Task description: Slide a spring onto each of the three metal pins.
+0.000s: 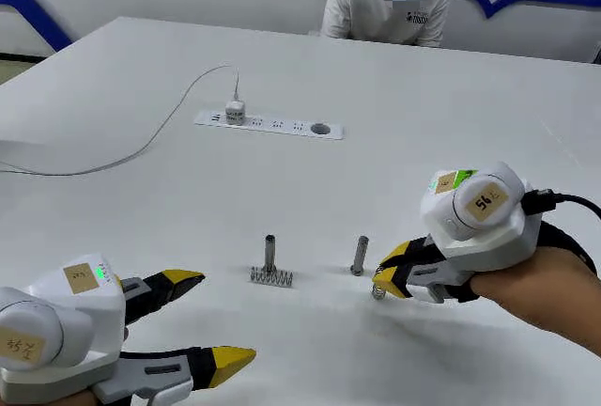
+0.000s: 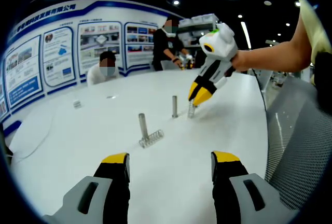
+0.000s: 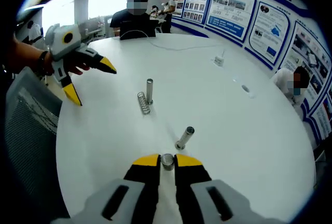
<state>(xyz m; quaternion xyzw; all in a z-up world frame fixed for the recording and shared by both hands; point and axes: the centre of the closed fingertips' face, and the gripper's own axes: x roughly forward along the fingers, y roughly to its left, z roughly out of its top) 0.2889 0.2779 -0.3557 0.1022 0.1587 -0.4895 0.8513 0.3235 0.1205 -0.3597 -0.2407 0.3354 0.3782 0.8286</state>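
Note:
Two bare metal pins stand upright mid-table, one to the left (image 1: 269, 251) (image 2: 142, 125) (image 3: 149, 90) and one to the right (image 1: 360, 254) (image 2: 175, 106) (image 3: 184, 137). A loose spring (image 1: 271, 277) (image 2: 152, 138) (image 3: 142, 102) lies flat at the left pin's foot. My right gripper (image 1: 383, 279) (image 3: 167, 163) is shut on another spring (image 1: 378, 290) (image 2: 191, 111) (image 3: 167, 160) held upright on the table beside the right pin; whether a pin is inside it is hidden. My left gripper (image 1: 211, 320) (image 2: 168, 164) hangs open near the front edge, with nothing between its jaws.
A white power strip (image 1: 272, 126) with a plugged charger (image 1: 235, 110) and its cable lies further back. A person (image 1: 385, 2) sits at the far side of the white table (image 1: 451, 124). A mesh chair (image 2: 293, 146) stands beside the table.

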